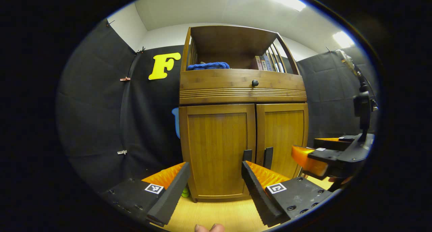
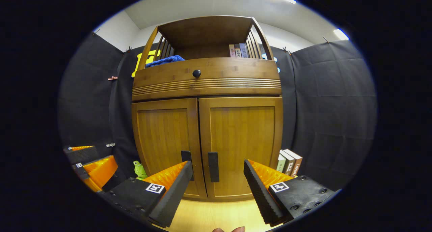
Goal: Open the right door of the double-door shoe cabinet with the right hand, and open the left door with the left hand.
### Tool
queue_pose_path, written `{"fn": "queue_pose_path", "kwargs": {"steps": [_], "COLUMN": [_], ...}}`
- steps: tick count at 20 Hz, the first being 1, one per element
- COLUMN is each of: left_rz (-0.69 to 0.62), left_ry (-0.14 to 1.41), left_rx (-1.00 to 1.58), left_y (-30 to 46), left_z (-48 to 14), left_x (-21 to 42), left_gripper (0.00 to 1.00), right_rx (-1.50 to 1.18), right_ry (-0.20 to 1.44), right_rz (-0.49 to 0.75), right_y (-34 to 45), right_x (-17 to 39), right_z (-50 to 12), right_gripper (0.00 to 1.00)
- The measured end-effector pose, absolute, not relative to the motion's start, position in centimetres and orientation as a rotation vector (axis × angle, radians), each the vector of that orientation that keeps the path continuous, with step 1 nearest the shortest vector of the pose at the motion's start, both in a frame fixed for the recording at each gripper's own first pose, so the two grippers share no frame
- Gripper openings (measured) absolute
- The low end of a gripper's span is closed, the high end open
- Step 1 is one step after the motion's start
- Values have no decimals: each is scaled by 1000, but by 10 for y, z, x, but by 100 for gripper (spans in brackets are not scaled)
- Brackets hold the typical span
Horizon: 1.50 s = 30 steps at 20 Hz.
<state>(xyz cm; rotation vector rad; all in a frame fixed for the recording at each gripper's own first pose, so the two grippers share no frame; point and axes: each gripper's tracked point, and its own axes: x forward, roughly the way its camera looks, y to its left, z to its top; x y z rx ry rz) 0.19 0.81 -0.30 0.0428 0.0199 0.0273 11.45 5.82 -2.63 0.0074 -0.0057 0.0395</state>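
In front of the left gripper (image 1: 214, 178), in the left gripper view, I see the brown bamboo double-door shoe cabinet (image 1: 243, 124) standing upright with both doors closed. My fingers are spread wide apart, holding nothing, short of the left door (image 1: 217, 147). The left door's dark vertical handle (image 1: 247, 155) is half hidden behind my inner finger; the right door's handle (image 1: 268, 157) sits just beside it. The right gripper (image 1: 324, 156) reaches in at the cabinet's right, partly cut off at the edge. A blue folded cloth (image 1: 208, 65) and some books (image 1: 266, 62) rest on the cabinet's open top shelf. A small green thing (image 1: 185, 192) at the cabinet's lower left corner is too hidden to make out.

In the right gripper view, my right gripper (image 2: 217, 183) is also spread apart and empty, facing the right door (image 2: 241, 144) near its dark handle (image 2: 213, 166). A green toy frog (image 2: 139, 169) sits left of the cabinet, more books (image 2: 289, 162) lean at its right side.
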Motion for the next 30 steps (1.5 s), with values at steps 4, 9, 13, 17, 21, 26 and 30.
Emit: {"fn": "queue_pose_path", "kwargs": {"steps": [4, 9, 13, 17, 21, 26, 30], "left_rz": [18, 24, 20, 29, 50, 72, 75], "left_ry": [35, 50, 61, 75, 102, 98, 87], "left_rx": [32, 18, 5, 6, -7, -25, -30], "left_y": [8, 9, 8, 9, 11, 13, 10], "left_z": [-4, -5, -7, -8, -10, -6, -1], "left_x": [2, 1, 2, 2, 2, 0, -5], "left_gripper": [93, 93, 95, 93, 97, 95, 95], "right_rx": [24, 12, -24, 5, 13, 11, 18], "right_ry": [47, 127, 153, 193, 175, 189, 188], "right_rz": [35, 29, -8, -22, -40, 1, 41], "right_y": [63, 65, 62, 64, 67, 67, 61], "right_x": [162, 216, 255, 274, 282, 270, 244], "right_z": [-60, -107, -126, -145, -141, -141, -139], "right_gripper": [98, 98, 98, 74, 44, 24, 24]}}
